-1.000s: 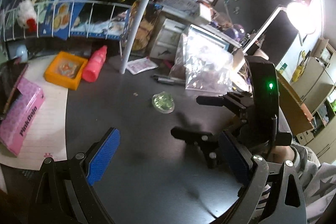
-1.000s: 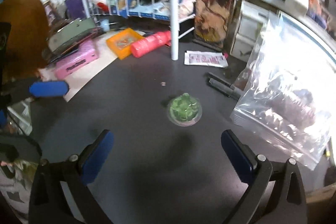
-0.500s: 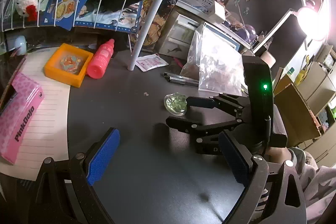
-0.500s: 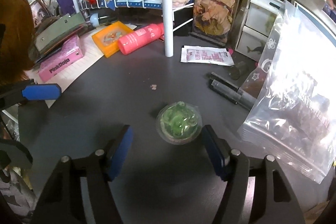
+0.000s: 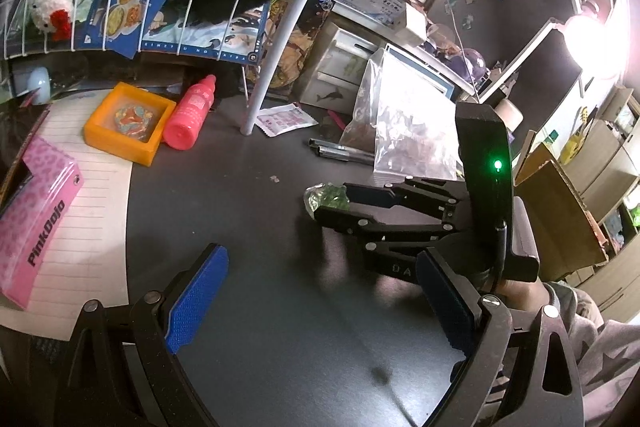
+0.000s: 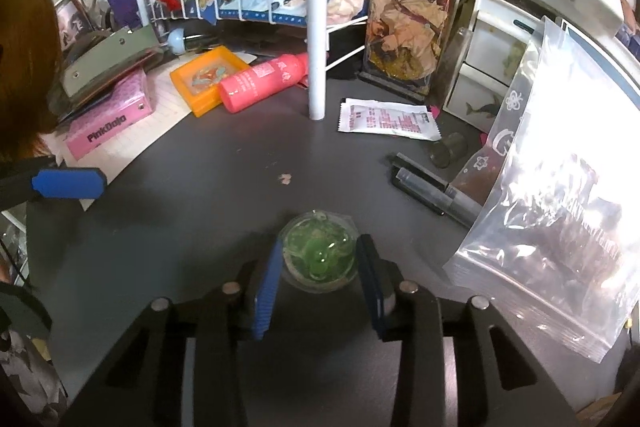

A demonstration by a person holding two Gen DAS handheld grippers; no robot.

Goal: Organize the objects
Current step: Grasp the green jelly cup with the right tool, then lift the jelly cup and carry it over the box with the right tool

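Note:
A small round clear case with green contents (image 6: 318,251) lies on the dark table (image 6: 200,227). My right gripper (image 6: 318,269) is shut on it, a blue pad against each side. The left wrist view shows the same grip from the side: the right gripper (image 5: 332,205) reaches in from the right with the green case (image 5: 324,197) between its fingertips. My left gripper (image 5: 320,303) is open and empty, low over the table's near part, to the left of the right gripper.
An orange tray (image 6: 208,77), a pink bottle (image 6: 262,81) on its side and a pink box (image 6: 106,125) lie at the left. A white rack pole (image 6: 316,27) stands behind. Pens (image 6: 432,187), a white sachet (image 6: 386,119) and a clear plastic bag (image 6: 560,195) lie at the right.
My right gripper moved forward around the green case and closed from wide open until its pads met the case's sides. The left gripper stayed open and shifted slightly.

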